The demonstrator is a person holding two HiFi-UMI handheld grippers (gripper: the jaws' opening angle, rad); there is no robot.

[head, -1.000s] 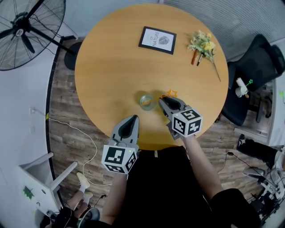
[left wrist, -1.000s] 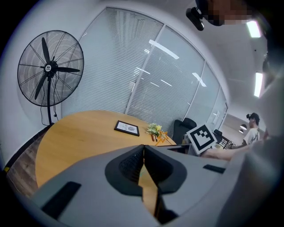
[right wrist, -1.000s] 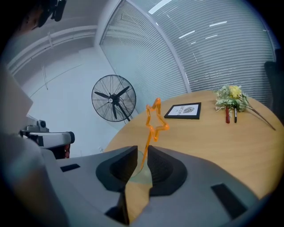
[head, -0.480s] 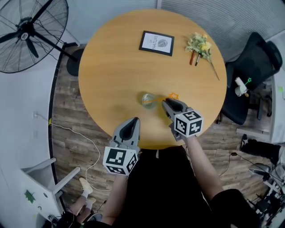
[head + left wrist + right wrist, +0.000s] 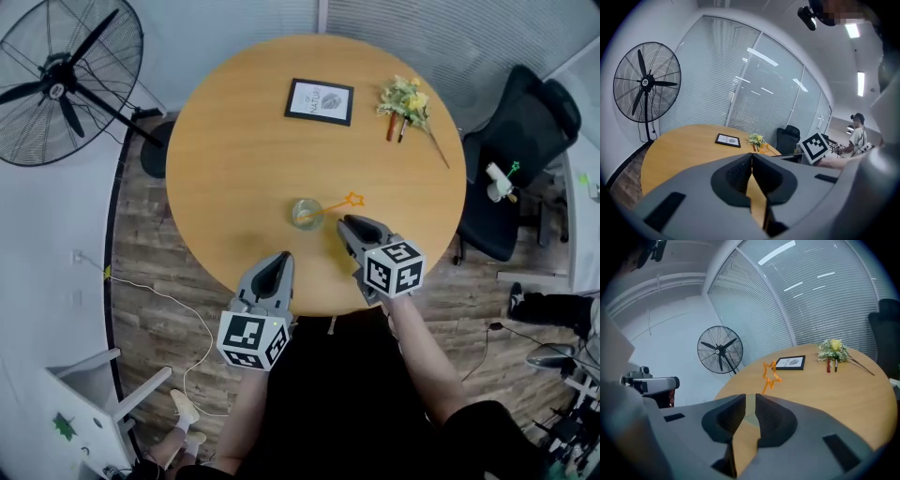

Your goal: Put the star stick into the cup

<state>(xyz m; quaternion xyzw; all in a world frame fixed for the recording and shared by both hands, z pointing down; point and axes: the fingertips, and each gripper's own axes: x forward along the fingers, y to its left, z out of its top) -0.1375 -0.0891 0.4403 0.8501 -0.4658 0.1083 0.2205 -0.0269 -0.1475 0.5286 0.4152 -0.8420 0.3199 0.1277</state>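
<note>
Stick (image 5: 339, 203) sits in the cup (image 5: 306, 214) mid-bench (image 5: 244, 141), leaning R w/ the star out past the rim, so the job looks done imo. R tongs (image 5: 346, 222) are just beside the cup, jaws a narrow slit apart, nothing in them. L tongs (image 5: 280, 256) are near the bench edge, pinched together, empty. Stick looks thin, light, stiff, prob brittle. If re-gripping, take the shaft just under the star, gently; the cup may tip.

Round table (image 5: 234, 141): cup (image 5: 307, 213), frame (image 5: 320, 101), flowers (image 5: 405, 98)
</note>
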